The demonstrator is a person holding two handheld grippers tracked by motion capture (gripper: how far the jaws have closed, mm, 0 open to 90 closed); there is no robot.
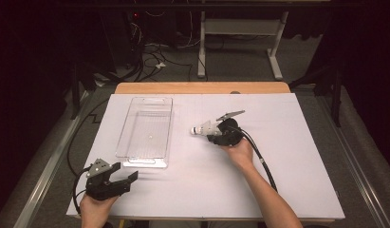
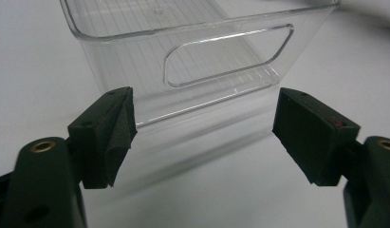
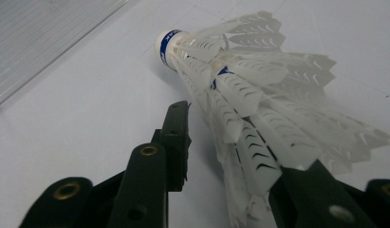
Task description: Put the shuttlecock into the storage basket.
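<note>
A white feather shuttlecock with a blue-banded cork lies at the middle of the white table, cork pointing left. My right gripper is around its skirt. In the right gripper view the shuttlecock sits between the jaws of the right gripper. Its feathers rest on the right-hand jaw, and a narrow strip of table shows beside the left-hand jaw, so the gripper is open. My left gripper rests at the near left corner, open and holding nothing. In its own view the left gripper faces the near end wall of a clear plastic tray.
The clear plastic tray stands left of centre, long side running away from me, with nothing inside. The white table cover reaches all edges. A cable trails from the right gripper toward the near edge. Desk legs and cables lie on the floor beyond.
</note>
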